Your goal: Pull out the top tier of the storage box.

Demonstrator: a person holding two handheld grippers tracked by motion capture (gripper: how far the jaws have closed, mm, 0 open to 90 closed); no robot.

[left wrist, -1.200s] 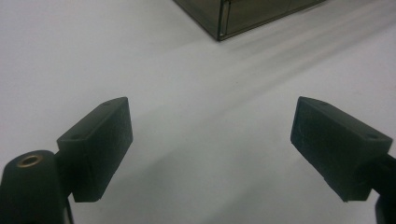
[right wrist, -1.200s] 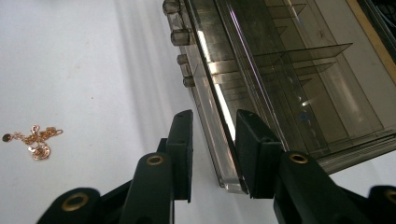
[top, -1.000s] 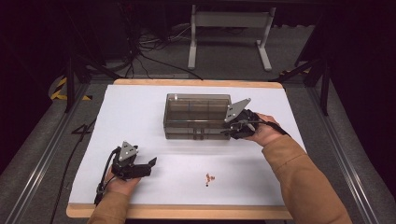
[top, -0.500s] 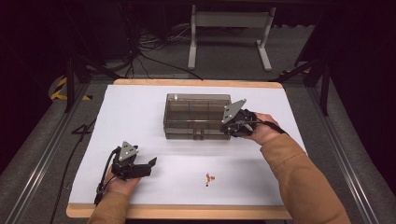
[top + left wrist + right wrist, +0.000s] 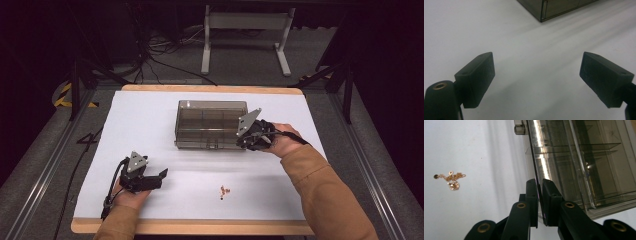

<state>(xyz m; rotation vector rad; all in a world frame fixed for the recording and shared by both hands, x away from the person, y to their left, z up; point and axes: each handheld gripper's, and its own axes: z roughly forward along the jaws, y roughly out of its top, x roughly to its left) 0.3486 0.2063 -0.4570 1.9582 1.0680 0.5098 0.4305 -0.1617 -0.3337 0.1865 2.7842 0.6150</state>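
A smoky transparent compartment box (image 5: 210,122) stands in the middle of the white table. My right gripper (image 5: 245,141) is at the box's near right corner. In the right gripper view its jaws (image 5: 540,185) are shut on the thin front edge of the box lid (image 5: 535,167), with empty compartments (image 5: 586,165) visible beyond. A small gold chain with a pendant (image 5: 224,190) lies on the table in front of the box, and it appears to the left in the right gripper view (image 5: 451,180). My left gripper (image 5: 161,176) rests near the front left, open, with nothing between its pads (image 5: 536,72).
The white sheet (image 5: 150,125) covers a wooden table whose edge (image 5: 200,227) runs along the front. A corner of the box (image 5: 554,7) shows far ahead of the left gripper. Cables and a white stand (image 5: 245,30) lie on the floor beyond the table.
My right gripper has edged slightly left and toward the near side at the box's corner. The left gripper, the chain and the box stay where they were.
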